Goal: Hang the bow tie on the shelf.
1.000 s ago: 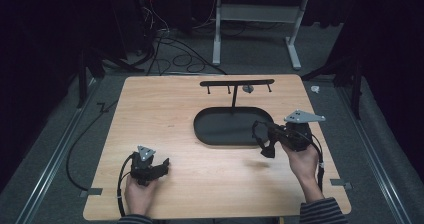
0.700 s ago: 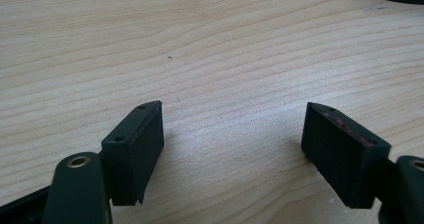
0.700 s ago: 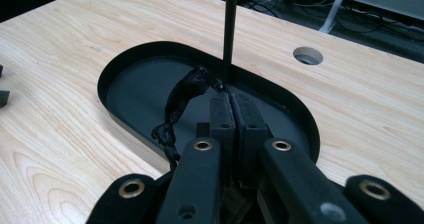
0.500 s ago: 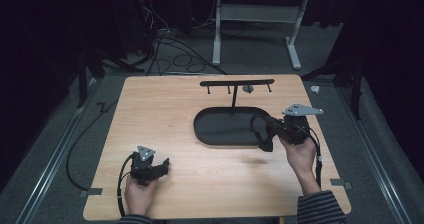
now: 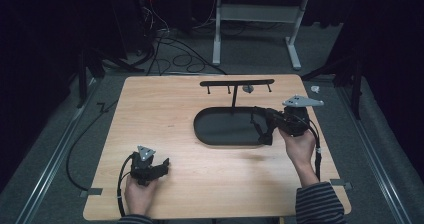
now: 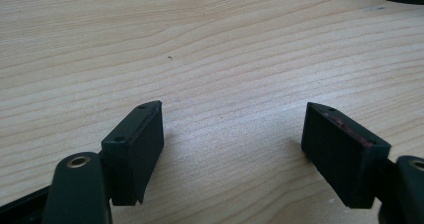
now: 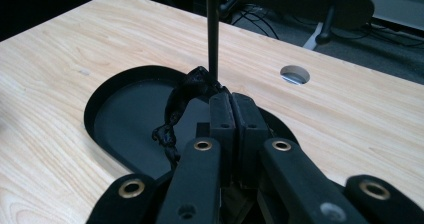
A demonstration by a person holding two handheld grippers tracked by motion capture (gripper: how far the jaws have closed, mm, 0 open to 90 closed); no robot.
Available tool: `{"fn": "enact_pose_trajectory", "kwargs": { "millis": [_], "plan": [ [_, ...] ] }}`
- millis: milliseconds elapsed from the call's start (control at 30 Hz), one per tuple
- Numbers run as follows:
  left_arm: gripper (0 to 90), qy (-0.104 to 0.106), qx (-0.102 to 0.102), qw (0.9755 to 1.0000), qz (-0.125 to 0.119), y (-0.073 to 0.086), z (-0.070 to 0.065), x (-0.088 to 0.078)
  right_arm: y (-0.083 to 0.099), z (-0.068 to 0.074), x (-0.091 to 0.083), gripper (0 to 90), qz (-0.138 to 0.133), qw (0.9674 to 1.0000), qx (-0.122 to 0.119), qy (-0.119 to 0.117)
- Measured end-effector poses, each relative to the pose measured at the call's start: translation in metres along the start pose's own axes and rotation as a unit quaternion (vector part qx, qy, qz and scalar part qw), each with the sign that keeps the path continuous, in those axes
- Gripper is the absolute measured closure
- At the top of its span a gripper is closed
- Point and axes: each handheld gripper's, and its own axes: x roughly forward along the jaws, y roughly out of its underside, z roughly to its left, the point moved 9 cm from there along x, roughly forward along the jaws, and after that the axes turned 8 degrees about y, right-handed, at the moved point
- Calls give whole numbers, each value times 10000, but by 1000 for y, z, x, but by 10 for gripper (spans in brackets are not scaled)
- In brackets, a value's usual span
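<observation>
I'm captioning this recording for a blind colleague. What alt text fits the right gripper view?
The right gripper, jaws shut on a black braided cord, hovers over a black oval tray on a pale wooden table. A thin black stand post rises behind it.

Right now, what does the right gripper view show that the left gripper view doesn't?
Right gripper view: the right gripper, jaws shut, apparently pinching a black cord above the black tray, beside the stand's post; a hole in the table. Left gripper view: the left gripper, jaws open with nothing between them, above bare wood. Both: the wooden table and some of the tray.
</observation>
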Motion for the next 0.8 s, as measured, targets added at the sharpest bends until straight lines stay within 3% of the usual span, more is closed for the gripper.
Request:
{"fn": "enact_pose_trajectory", "kwargs": {
  "millis": [800],
  "plan": [
    [254,10,-3,10000,-2,0,0,0,-32,-4,7,900,-129,9999,-19,108]
  ]
}}
